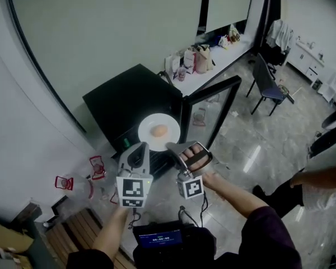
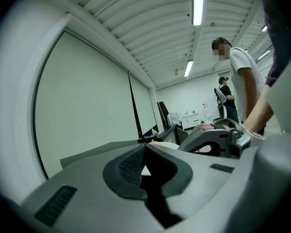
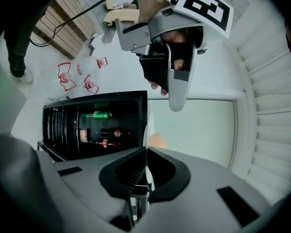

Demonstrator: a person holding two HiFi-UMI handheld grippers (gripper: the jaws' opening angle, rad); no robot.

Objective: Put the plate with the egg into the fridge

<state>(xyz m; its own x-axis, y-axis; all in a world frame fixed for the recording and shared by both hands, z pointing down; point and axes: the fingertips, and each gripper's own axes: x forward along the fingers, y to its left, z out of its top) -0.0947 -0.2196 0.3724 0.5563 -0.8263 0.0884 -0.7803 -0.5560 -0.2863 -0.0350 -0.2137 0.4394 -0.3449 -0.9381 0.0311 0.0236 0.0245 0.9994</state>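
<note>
The round white plate (image 1: 148,134) carrying the tan egg (image 1: 159,130) is held level at the open front of the black mini fridge (image 1: 123,102). The left tool (image 1: 140,147) and right tool (image 1: 173,147) are each clamped on its near rim, likely sharing the weight so the egg cannot roll.

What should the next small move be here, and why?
Probably lower the plate, kept level, toward the open fridge. Both the left gripper and right gripper are shut on its near rim, the egg rests near its middle, the door stands open, and the plate hangs at about the fridge's top edge, not yet inside.
</note>
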